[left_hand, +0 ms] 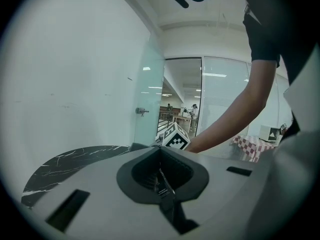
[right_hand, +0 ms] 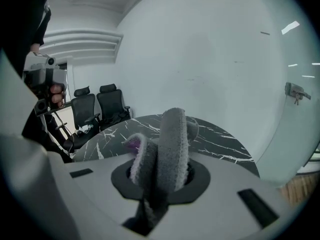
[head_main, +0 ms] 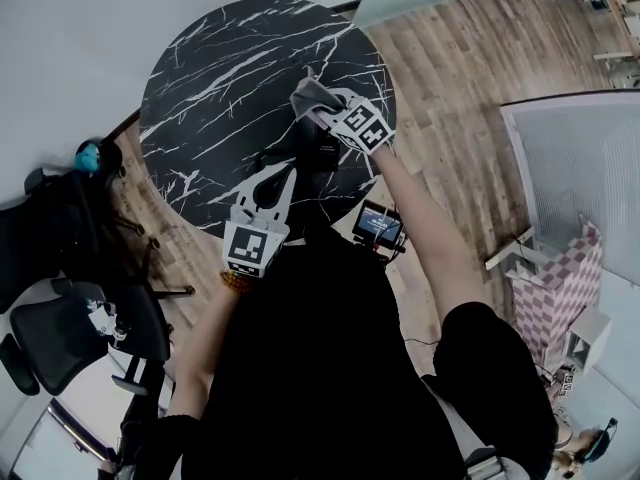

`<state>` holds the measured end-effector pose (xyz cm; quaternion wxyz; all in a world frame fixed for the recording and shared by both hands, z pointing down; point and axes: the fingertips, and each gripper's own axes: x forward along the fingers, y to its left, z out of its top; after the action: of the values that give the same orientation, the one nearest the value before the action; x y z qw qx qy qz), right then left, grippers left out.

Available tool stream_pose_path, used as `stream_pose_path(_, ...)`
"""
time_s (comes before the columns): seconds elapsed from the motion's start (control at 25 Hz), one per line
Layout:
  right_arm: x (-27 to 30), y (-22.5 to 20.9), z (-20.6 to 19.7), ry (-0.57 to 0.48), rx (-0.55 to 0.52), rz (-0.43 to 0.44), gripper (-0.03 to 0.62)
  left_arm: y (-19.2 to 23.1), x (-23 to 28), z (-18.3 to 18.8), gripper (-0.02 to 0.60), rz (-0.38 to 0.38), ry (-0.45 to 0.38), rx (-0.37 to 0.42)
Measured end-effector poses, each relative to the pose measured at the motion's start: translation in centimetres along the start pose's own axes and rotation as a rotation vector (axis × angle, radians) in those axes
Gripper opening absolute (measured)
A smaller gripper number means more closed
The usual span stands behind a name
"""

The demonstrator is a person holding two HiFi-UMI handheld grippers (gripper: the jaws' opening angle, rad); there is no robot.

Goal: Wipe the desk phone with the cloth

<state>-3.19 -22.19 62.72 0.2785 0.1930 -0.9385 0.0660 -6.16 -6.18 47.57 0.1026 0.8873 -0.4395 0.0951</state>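
The right tongs (right_hand: pixel 159 186) are clenching a folded grey cloth (right_hand: pixel 170 144) above the black marble counter (head_main: pixel 220 78). The left tongs (left_hand: pixel 164 186) are hovering clenched and empty near its edge.

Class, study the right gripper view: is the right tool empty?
No, a grey cloth is clamped between the jaws of the right tool, its folds sticking out past them.

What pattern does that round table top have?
The table is black with white marble-like veins, clearest in the head view.
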Motion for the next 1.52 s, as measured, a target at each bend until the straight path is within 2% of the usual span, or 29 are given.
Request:
stream_pose_path(0.24,1.3,-0.2,-2.4,0.073,0.054,-0.001,0.064,-0.5,0.1,-0.2,0.012,-0.009,0.009,-0.011)
stream_pose_path(0.44,1.5,-0.2,-3.1,0.077,0.083,-0.005,0.064,-0.6,0.3,0.0,0.012,-0.008,0.005,-0.013)
stream_pose_path(0.8,1.9,0.5,-3.7,0.091,-0.080,-0.011,0.064,-0.7,0.2,-0.1,0.012,0.003,0.000,-0.014)
stream_pose_path(1.08,1.2,0.8,-3.8,0.058,-0.017,-0.005,0.063,-0.9,0.2,-0.1,0.012,0.006,0.000,-0.012)
stream_pose_path(1.52,1.1,1.9,-5.3,0.079,0.013,0.031,0.063,-1.1,0.4,-0.5,0.012,0.005,0.005,-0.019)
